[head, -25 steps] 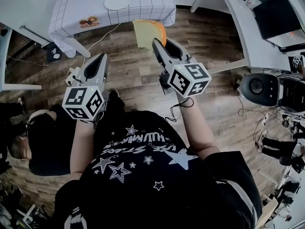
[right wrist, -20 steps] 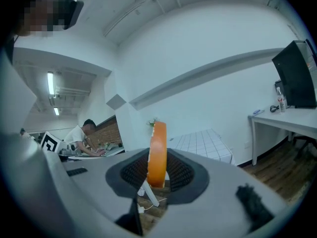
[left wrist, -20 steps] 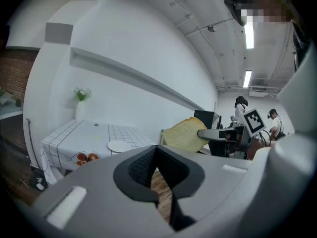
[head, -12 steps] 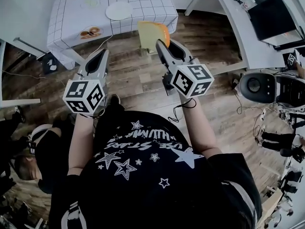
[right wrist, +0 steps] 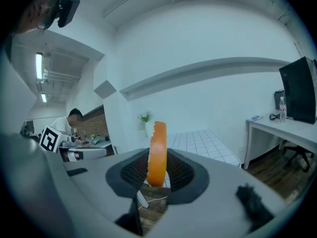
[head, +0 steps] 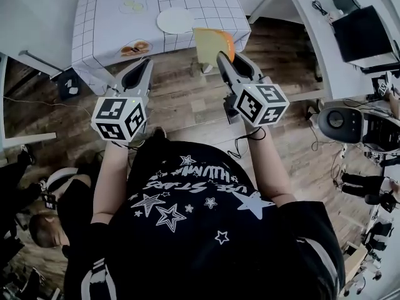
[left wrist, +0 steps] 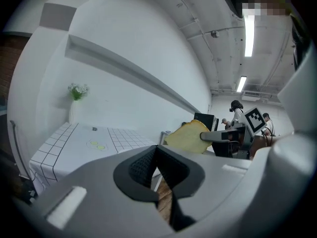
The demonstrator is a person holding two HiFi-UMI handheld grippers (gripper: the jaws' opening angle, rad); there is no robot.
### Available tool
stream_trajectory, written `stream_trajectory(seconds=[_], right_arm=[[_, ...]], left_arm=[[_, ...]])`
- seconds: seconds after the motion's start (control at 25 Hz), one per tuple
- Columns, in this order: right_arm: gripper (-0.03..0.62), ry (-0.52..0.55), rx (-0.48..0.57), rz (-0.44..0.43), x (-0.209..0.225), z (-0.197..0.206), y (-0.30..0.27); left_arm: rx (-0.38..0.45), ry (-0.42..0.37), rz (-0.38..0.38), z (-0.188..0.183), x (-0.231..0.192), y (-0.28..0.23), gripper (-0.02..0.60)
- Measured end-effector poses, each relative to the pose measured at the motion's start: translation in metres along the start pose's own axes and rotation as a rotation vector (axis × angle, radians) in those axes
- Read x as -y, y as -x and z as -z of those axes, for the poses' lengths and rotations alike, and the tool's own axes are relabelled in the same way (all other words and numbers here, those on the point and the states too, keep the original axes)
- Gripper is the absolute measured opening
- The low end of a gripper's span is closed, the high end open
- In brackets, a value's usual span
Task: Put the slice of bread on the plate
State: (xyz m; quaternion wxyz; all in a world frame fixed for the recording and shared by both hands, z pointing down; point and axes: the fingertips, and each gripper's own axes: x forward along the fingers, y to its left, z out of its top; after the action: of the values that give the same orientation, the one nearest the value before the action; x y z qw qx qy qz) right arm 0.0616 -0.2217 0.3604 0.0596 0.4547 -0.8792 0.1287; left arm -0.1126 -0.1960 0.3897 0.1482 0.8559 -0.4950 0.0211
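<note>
Right gripper [right wrist: 157, 168] clamps bread slice [right wrist: 157, 145] by its near edge; probably light, soft, crushable. Left gripper [left wrist: 156, 155] closed, empty.

Head view looks steeply down from overhead. Both gripper views look almost level toward the far bench [head: 106, 17], which all three share. The left gripper view also catches the right gripper [left wrist: 205, 136].
</note>
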Motion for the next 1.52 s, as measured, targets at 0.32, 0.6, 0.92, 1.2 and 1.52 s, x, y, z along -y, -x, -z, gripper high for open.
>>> stream_trajectory(seconds=[0.32, 0.6, 0.92, 1.2, 1.52], right_arm=[[0.1, 0.026, -0.061, 0.025, -0.001, 0.007, -0.062], [0.098, 0.034, -0.099, 0.026, -0.013, 0.016, -0.116], [0.1, 0.011, -0.152, 0.066, 0.003, 0.024, -0.138], [0.1, 0.0, -0.182, 0.032, 0.047, 0.028, -0.173], [0.1, 0.143, -0.211, -0.026, 0.074, 0.011, -0.216]], left_arm=[[-0.001, 0.021, -0.009, -0.001, -0.06, -0.007, 0.009], [-0.008, 0.021, -0.009, -0.001, -0.105, -0.008, 0.009], [-0.065, 0.054, 0.003, 0.002, -0.127, -0.033, 0.009], [-0.119, 0.036, -0.011, -0.003, -0.13, -0.087, 0.009], [-0.167, 0.035, -0.048, -0.017, -0.139, -0.134, 0.009]])
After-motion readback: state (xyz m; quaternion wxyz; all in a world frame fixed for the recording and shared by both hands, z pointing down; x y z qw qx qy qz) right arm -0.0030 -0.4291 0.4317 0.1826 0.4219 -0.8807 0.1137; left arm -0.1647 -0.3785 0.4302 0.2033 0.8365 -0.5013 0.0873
